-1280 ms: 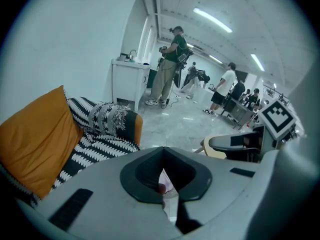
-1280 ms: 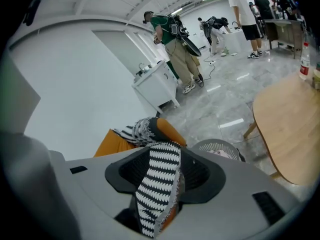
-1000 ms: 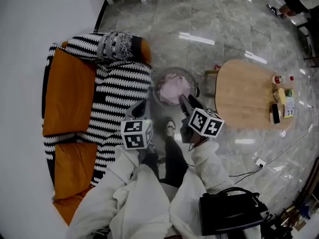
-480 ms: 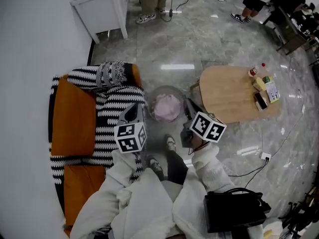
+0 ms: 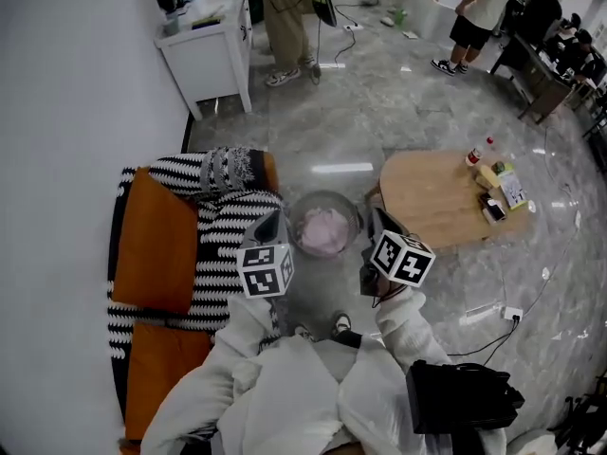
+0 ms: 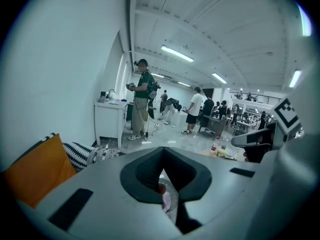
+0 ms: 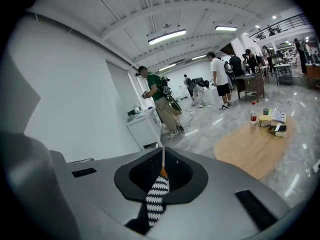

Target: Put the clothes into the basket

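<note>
A round wire basket (image 5: 325,224) stands on the grey floor in front of the sofa, with pink clothes (image 5: 323,229) inside it. In the head view my left gripper (image 5: 268,226) hovers at the basket's left rim and my right gripper (image 5: 379,224) at its right rim, both raised above it. The left gripper (image 6: 162,151) is shut and empty; through the slit below its tips I glimpse the basket (image 6: 173,196) and the pink cloth (image 6: 165,200). The right gripper (image 7: 163,156) has just closed and is shut on nothing; the striped blanket (image 7: 157,199) shows behind its jaws.
A sofa with orange cushions (image 5: 156,245) and a black-and-white striped blanket (image 5: 223,245) is at the left. An oval wooden table (image 5: 436,202) with a bottle and small items is at the right. A white cabinet (image 5: 209,50) and standing people are behind; a black bag (image 5: 460,401) lies near my legs.
Both grippers have risen away from the basket, and the view has lifted, so more of the room's far side shows. The pink clothes stay in the basket.
</note>
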Demonstrator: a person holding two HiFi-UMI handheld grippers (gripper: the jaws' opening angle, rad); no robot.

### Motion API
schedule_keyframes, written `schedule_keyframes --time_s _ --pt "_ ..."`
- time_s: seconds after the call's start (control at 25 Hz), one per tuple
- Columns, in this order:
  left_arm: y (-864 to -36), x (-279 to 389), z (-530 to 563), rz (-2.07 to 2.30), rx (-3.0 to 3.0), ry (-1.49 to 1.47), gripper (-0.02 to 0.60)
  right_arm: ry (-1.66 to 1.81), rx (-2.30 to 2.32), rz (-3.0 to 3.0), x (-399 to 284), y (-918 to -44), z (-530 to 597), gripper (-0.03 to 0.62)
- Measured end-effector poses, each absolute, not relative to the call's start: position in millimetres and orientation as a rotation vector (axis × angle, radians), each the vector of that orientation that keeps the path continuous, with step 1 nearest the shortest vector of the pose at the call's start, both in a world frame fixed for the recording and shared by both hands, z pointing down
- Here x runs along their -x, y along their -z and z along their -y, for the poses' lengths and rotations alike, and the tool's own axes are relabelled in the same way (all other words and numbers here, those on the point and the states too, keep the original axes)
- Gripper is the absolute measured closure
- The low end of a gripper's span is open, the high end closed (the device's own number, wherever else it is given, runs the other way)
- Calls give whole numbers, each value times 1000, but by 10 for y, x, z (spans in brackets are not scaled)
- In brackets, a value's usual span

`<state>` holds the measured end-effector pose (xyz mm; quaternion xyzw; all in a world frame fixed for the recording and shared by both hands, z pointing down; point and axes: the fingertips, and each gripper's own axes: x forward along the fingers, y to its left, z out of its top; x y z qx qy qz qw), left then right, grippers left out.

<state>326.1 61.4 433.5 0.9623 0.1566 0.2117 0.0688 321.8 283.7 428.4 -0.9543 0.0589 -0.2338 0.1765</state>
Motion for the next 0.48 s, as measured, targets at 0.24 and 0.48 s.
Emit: schedule_keyframes --time_s 0.24,0.48 --pt "-4247 -3229 -720 -483 -2905 -624 576 641 2745 -208 -3209 -4193 -2831 562" --pt "-4311 -3252 -781 -473 -2891 -632 575 642 2780 -279 -3184 -4230 -2807 571"
